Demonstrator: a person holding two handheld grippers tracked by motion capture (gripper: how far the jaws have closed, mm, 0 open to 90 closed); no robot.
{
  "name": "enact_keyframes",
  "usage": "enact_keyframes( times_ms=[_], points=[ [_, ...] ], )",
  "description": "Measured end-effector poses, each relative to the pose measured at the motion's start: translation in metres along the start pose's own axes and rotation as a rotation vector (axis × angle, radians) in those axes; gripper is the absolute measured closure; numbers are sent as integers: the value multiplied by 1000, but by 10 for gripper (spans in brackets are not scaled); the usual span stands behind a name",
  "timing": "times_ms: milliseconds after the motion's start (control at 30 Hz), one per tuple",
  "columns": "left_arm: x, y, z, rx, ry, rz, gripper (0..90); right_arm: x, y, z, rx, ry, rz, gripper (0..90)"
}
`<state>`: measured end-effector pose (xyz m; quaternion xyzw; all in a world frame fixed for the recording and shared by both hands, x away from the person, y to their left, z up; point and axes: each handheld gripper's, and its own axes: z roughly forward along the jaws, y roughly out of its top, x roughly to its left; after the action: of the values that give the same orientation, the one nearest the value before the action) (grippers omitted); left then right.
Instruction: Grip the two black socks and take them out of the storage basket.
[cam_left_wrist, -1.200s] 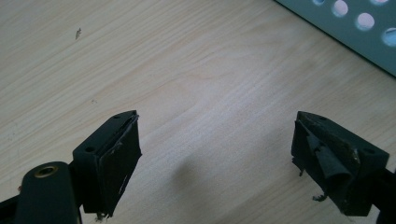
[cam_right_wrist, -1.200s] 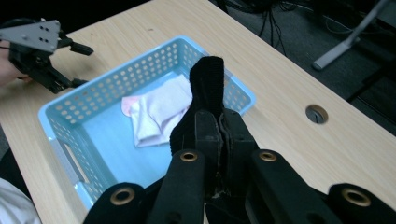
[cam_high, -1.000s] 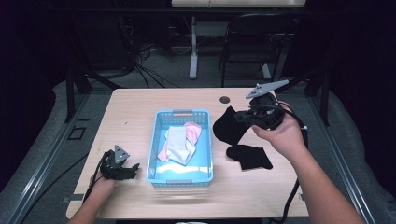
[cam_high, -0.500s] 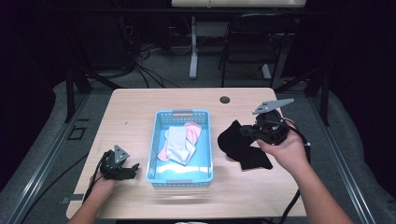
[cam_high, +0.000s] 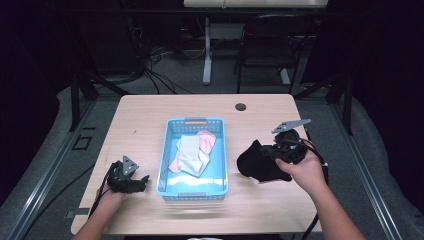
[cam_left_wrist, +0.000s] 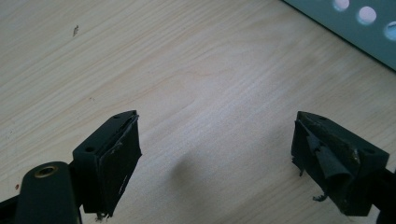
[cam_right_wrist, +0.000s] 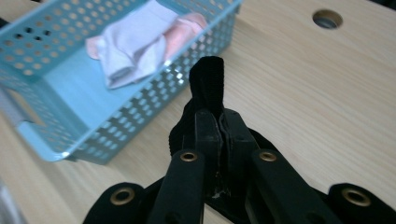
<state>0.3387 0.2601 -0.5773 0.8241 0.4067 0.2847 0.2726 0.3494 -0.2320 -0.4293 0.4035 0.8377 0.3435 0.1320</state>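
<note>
A black cloth (cam_high: 256, 164) lies bunched on the table to the right of the blue basket (cam_high: 195, 121). My right gripper (cam_high: 267, 151) is shut on it and points left toward the basket. In the right gripper view the jaws (cam_right_wrist: 220, 122) pinch a fold of the black cloth (cam_right_wrist: 207, 79) that stands up between them. In the basket lie a white cloth (cam_high: 190, 154) and a pink cloth (cam_high: 206, 139). My left gripper (cam_high: 142, 181) rests on the table left of the basket. Its jaws (cam_left_wrist: 217, 154) stand wide apart with nothing between them.
The basket's perforated wall (cam_right_wrist: 140, 107) is close ahead of the right gripper, and its corner (cam_left_wrist: 355, 28) shows ahead of the left one. A round cable hole (cam_high: 240, 106) sits near the table's far edge. Bare wood lies around both hands.
My right hand has come down and a little toward me with the black cloth, which now rests on the black piece that lay on the table. The left hand has kept still.
</note>
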Motion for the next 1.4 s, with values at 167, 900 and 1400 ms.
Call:
enact_keyframes(
  times_ms=[167,900,1400],
  points=[
    [0,0,0,5,-1,3,156,-25,-15,16,35,-59,64,867],
    [-1,0,1,8,0,2,156,-62,-46,41,54,-125,216,589],
    [0,0,0,5,-1,5,156,-34,-36,48,30,-103,138,538]
  ],
)
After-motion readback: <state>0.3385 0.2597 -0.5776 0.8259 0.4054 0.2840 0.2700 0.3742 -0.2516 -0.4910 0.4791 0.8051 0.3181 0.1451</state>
